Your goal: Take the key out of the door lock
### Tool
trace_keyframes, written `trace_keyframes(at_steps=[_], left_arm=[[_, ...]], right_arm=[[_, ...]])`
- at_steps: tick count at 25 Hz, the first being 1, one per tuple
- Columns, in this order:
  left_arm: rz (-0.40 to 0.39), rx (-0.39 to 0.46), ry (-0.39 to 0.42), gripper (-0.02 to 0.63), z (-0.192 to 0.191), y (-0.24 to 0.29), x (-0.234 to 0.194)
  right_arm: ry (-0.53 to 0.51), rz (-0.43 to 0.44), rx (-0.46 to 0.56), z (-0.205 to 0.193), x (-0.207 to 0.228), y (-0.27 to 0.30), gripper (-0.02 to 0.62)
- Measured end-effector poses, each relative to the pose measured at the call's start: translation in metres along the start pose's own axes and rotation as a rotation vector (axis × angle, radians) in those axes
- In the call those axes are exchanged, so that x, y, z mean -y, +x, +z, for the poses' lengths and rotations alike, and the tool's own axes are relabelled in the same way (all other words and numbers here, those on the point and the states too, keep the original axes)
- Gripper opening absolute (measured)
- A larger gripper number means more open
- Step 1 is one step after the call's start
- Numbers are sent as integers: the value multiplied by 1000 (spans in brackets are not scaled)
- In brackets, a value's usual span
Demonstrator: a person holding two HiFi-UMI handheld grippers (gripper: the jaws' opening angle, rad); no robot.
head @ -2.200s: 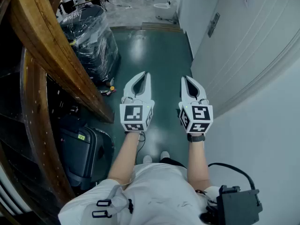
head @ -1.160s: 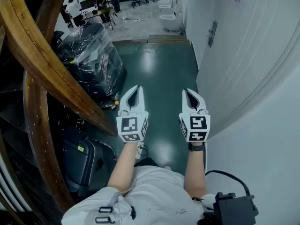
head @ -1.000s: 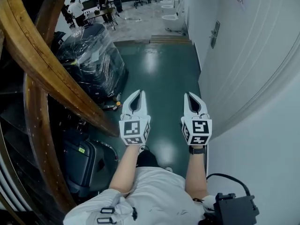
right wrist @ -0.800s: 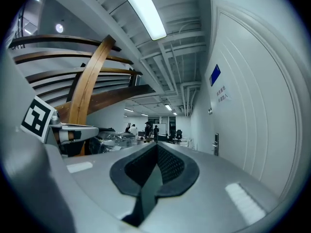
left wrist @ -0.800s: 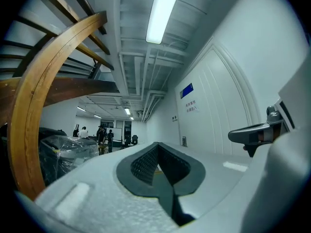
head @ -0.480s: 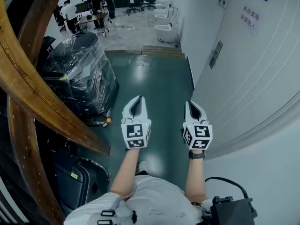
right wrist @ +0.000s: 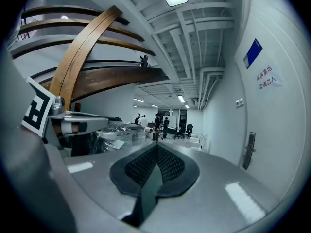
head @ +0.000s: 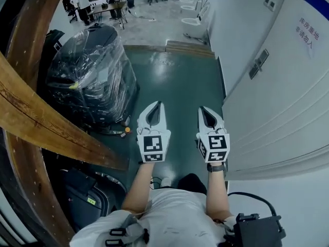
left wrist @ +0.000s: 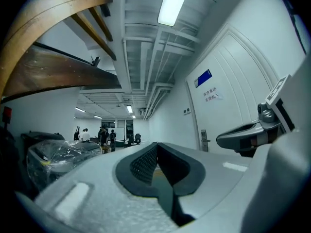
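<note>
The left white claw (head: 159, 104) and right white claw (head: 202, 108) are shut, empty. The dark metal door lock (head: 258, 64) on the white door (head: 280, 104) lies well ahead (key too small to see) — approach squarely, then open one.

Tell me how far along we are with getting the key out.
Nothing looks done yet. In hand: nothing. The left gripper and right gripper are both shut and empty, over the green floor. The lock plate on the white door is ahead on the right, untouched; a key there is too small to make out. Left: reach it, grip the key, pull it out.
</note>
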State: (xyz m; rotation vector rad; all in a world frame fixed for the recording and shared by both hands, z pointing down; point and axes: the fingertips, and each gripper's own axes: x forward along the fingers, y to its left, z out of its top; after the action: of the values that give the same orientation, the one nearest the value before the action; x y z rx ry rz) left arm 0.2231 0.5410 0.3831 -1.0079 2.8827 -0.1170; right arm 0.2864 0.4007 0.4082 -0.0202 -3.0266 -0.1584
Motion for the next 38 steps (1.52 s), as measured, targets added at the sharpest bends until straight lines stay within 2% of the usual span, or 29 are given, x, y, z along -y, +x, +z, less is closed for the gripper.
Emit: trace_keyframes(at_steps=[4,11,14,17,19,24,29,34,38], left_arm=[[-24,-7,-30,-8,-12,33,-11],[-46,-19,-22,-8,-30,135,-23],[-65,-28,3,-8,-27,195,-22],[-42,-12,15,-8,-9,256,-27],[-29,-5,20,-8,1,292,-28],[-85,14,-18,0,-6,360,-1],[-102,-61,-50,0,-35,410,2],[-156,-80,-89,0,-56,470,17],[-292,-105,-102,0,-65,536,53]], right_arm=[[11,21,-9,-3,7,35,-3],[57,28,-3,-13,60,135,-2],[57,29,30,6,98,189,-2],[53,30,96,43,143,237,-2],[64,37,119,54,169,262,-2],[103,64,100,26,220,316,0],[120,102,52,0,235,351,0],[125,44,28,-19,278,376,0],[141,-72,0,-36,343,399,0]])
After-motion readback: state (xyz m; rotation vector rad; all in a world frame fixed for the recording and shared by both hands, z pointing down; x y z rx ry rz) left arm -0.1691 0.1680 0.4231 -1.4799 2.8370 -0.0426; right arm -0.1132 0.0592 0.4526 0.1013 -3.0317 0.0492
